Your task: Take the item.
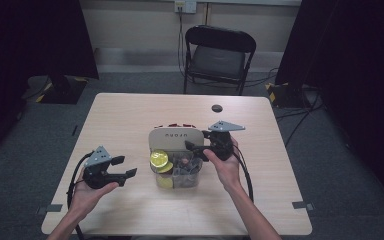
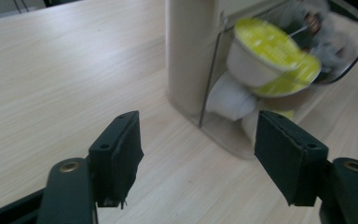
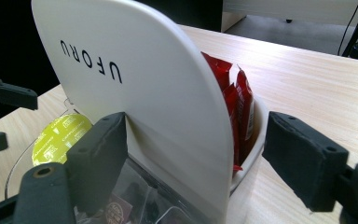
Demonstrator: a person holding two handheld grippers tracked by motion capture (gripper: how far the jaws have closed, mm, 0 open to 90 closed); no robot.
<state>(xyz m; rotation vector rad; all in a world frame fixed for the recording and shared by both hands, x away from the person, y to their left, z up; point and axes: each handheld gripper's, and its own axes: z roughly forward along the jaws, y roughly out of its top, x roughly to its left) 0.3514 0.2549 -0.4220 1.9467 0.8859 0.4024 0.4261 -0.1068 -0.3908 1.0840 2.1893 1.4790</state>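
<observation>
Two grippers flank one organizer (image 1: 176, 137) at the middle of the worktop (image 1: 130, 110) — a cream stand with a tall upright back panel and a clear bin in front of it; the bin holds yellow-lidded pods (image 1: 159, 159), and red sachets (image 3: 235, 100) stand in the pocket behind the panel. The right gripper (image 1: 196, 148) is the nearer one; in the right gripper view its jaws straddle the panel's edge, one jaw on the pod side and one on the sachet side, standing apart with a clear gap on the sachet side, so they press on nothing that I can see. The left gripper (image 1: 125, 167) hangs well apart from the bin, on its left; its jaws are part-way open and empty, pointing across at the pods (image 2: 270, 58). Judging from this, the pods lie straight ahead of the left jaws and slightly above them — that hand would have to travel toward the bin's open side, while the right steadies the stand.
</observation>
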